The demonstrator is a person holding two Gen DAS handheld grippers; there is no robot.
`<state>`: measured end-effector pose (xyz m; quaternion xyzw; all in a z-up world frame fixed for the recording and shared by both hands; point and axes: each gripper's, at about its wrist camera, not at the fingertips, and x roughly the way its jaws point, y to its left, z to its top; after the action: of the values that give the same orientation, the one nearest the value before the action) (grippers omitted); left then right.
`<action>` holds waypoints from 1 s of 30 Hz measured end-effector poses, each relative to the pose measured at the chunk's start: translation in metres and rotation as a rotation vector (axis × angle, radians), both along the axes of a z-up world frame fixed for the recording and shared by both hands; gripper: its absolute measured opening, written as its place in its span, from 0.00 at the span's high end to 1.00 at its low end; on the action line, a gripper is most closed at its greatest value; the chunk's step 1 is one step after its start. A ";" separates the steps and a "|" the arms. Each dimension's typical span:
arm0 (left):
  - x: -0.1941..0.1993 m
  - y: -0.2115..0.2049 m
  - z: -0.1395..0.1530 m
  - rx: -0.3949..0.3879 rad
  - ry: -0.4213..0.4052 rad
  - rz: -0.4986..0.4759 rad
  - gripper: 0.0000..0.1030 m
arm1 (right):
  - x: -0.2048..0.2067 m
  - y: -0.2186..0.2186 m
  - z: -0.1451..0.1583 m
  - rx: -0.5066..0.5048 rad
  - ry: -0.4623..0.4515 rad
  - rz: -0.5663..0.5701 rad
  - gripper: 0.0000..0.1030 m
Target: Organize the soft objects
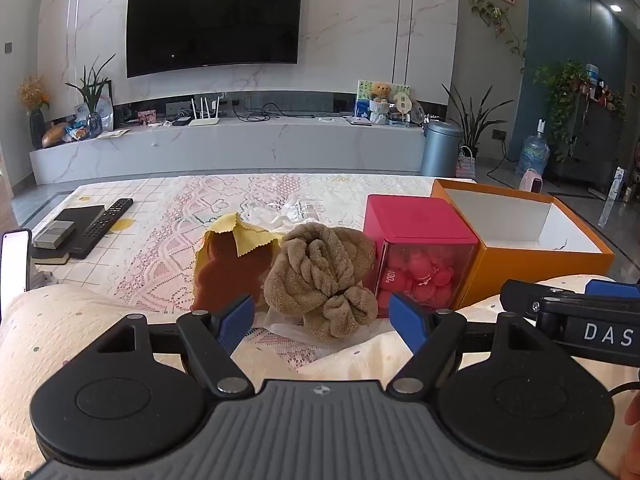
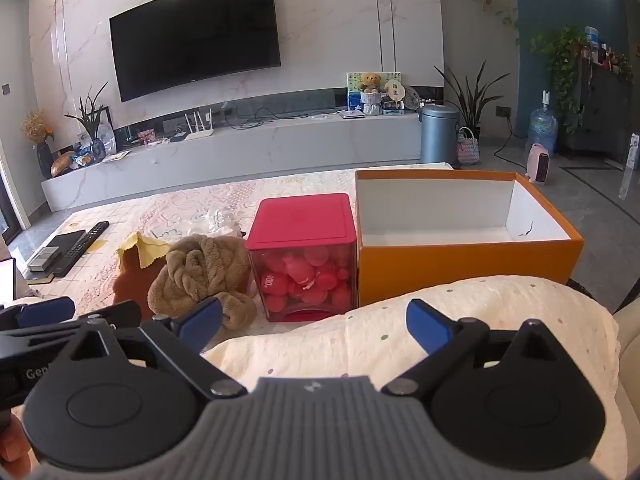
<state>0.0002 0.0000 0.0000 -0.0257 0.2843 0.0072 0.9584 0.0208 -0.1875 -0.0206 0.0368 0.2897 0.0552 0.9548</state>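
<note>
A crumpled brown towel lies on the table in front of my left gripper, which is open and empty just short of it. A yellow cloth over a brown soft shape lies to the towel's left. A cream dotted pillow lies under my right gripper, which is open and empty. The towel and the yellow cloth also show in the right wrist view, to the gripper's left. An open orange box with a white inside stands at the right, with nothing in it.
A red-lidded clear box of pink balls stands between towel and orange box. Crumpled clear plastic lies behind the towel. A remote, books and a phone sit at the table's left. The right gripper's body shows at the left view's right edge.
</note>
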 end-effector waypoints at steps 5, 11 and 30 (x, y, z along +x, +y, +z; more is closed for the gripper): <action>0.001 0.002 -0.001 -0.005 0.005 -0.001 0.13 | 0.000 0.001 0.000 0.005 -0.006 0.003 0.06; -0.002 0.000 0.000 0.001 0.003 0.000 0.13 | -0.002 0.003 -0.001 0.004 -0.010 0.005 0.06; -0.004 -0.002 0.001 0.003 0.008 -0.002 0.13 | -0.002 0.003 0.000 0.008 -0.014 0.009 0.06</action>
<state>-0.0039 -0.0020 0.0014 -0.0240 0.2881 0.0068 0.9573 0.0191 -0.1847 -0.0211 0.0391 0.2830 0.0611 0.9564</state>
